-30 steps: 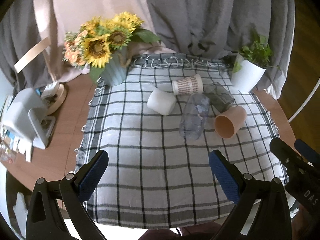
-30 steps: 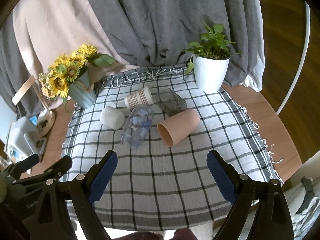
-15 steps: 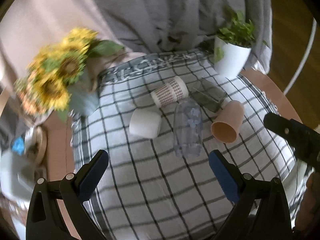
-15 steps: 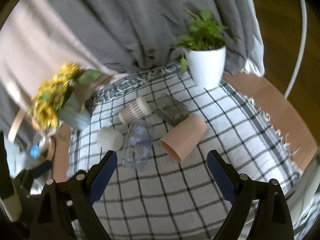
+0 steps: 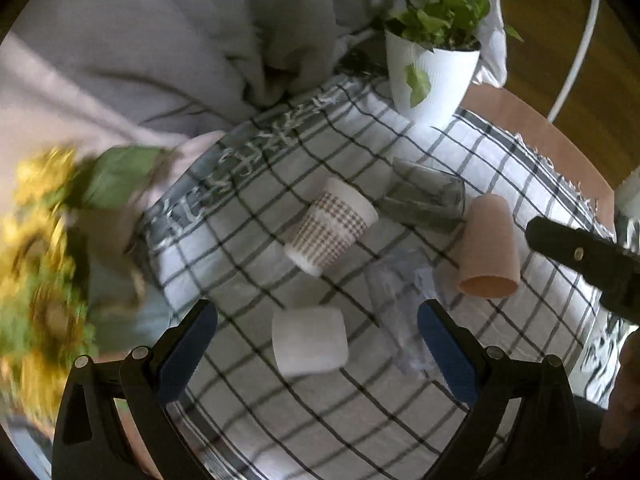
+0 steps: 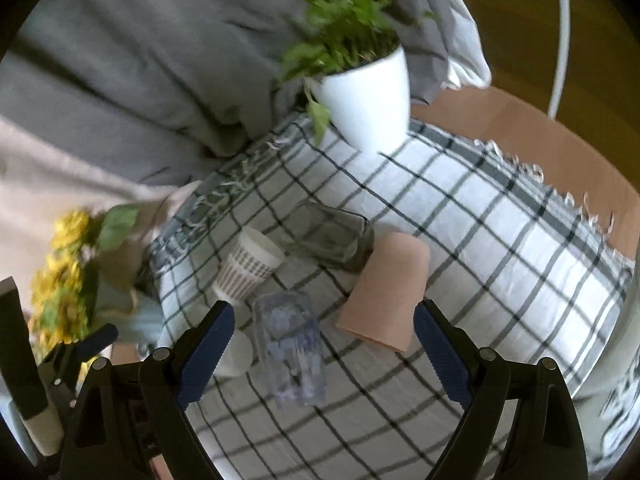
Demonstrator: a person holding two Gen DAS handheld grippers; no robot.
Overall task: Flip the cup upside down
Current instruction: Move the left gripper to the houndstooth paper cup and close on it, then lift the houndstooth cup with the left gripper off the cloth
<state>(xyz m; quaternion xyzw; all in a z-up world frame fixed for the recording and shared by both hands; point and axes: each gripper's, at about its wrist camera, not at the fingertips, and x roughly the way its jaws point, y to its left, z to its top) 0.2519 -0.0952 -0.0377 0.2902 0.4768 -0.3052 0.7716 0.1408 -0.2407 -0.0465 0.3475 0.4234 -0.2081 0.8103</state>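
Cups: five lay tipped on their sides in a loose cluster on the checked cloth (image 6: 480, 216) over the table, none yet turned mouth down.
White cup (image 5: 309, 339): it lay nearest the left tool (image 5: 318, 346), mouth hidden from that view, framed squarely between the two blue pads, likely the one being lined up.
Left tool: it hung wide open over the cloth, holding nothing, its gap broader than the cup so it could close around the side wall.
Right tool (image 6: 324, 354): also spread wide and empty, it hovered over the clear cup (image 6: 290, 354), with the peach cup (image 6: 384, 300) just beside its right finger.
Others: the patterned paper cup (image 5: 330, 232) and dark glass tumbler (image 6: 330, 238) lay farther back, touching or nearly so.
Risk: I judged the crowding awkward, since a careless close could nudge a neighbour rolling.
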